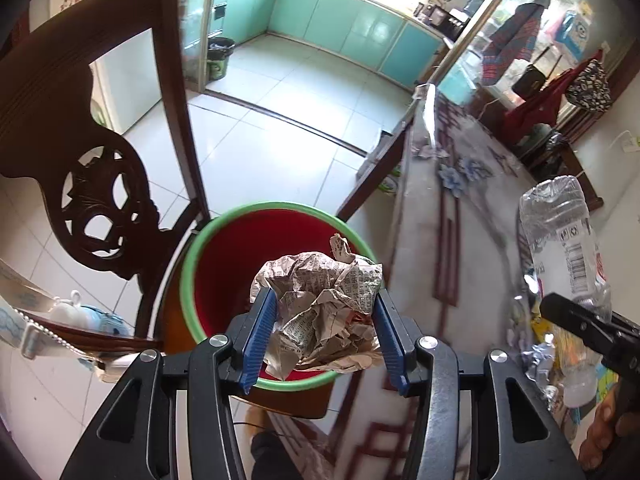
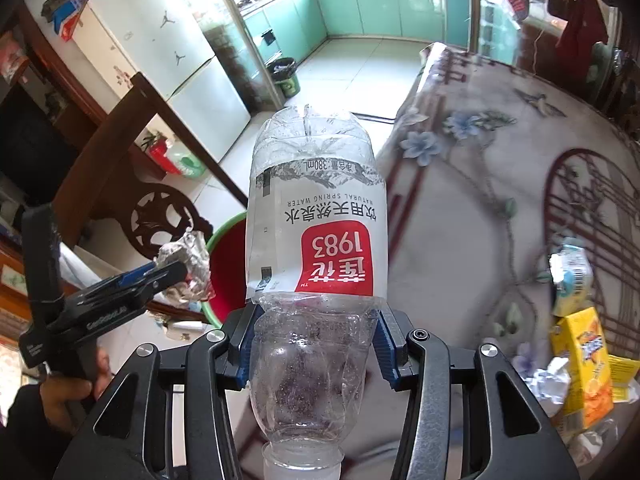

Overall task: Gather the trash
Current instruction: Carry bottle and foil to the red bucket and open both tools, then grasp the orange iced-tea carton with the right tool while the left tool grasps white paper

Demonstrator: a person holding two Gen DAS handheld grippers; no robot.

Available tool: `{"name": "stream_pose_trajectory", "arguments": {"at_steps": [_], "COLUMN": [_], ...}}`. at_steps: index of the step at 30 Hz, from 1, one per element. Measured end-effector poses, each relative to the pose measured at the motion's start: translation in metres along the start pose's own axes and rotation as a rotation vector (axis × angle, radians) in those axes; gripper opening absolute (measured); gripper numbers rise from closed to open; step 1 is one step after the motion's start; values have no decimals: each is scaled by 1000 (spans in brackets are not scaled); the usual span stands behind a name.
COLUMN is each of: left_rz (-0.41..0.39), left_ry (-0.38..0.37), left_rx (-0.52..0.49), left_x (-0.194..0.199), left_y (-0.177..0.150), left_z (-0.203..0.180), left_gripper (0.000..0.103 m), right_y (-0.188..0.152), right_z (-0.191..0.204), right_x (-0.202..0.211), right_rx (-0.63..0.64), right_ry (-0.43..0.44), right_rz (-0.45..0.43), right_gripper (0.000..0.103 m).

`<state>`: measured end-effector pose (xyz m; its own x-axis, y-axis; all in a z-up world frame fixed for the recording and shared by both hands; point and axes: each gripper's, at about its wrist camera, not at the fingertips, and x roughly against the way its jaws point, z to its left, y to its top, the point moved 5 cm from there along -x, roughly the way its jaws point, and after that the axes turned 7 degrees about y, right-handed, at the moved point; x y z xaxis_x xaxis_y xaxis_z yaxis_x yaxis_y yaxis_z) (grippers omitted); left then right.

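I'm at the drop step: left tongs [image 1: 324,320] clamp the crumpled newspaper [image 1: 320,312] above the red bin [image 1: 240,264]; right tongs [image 2: 314,340] grip the empty bottle [image 2: 316,216]. Next I need to release paper first, then bring bottle over the rim.

A dark carved wooden chair [image 1: 100,184] stands on the pale shiny tile floor [image 1: 280,120], near bright green kitchen cupboards [image 1: 352,28].

bottle [image 2: 316,240] cap cut off, bin [image 1: 224,264] bottom hidden
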<state>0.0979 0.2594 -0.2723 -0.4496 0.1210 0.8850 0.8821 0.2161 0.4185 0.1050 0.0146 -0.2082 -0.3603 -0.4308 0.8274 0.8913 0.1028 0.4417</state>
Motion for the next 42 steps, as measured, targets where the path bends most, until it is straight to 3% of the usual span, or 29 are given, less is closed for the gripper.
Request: {"name": "stream_pose_trajectory", "arguments": {"at_steps": [13, 16, 18, 19, 20, 24, 31, 42], "left_rz": [46, 42, 41, 47, 58, 78, 46, 25], "left_ry": [37, 40, 49, 45, 40, 28, 19, -21], "left_rx": [27, 25, 30, 37, 46, 69, 28, -59], "left_x": [-24, -25, -26, -26, -28, -30, -20, -5], "left_y": [10, 12, 15, 16, 16, 18, 17, 0], "left_z": [28, 27, 26, 25, 26, 23, 1, -71], "left_gripper": [48, 56, 65, 66, 67, 67, 67, 67], "right_y": [-2, -1, -1, 0, 1, 4, -2, -23], "right_z": [27, 28, 29, 28, 28, 28, 14, -34], "right_x": [-49, -53, -53, -52, -50, -39, -20, 35], "right_rx": [-22, -32, -39, -43, -46, -32, -58, -125], "right_ry": [58, 70, 76, 72, 65, 39, 32, -1], "right_rz": [101, 107, 105, 97, 80, 53, 23, -58], "right_gripper": [46, 47, 67, 82, 84, 84, 84, 84]}}
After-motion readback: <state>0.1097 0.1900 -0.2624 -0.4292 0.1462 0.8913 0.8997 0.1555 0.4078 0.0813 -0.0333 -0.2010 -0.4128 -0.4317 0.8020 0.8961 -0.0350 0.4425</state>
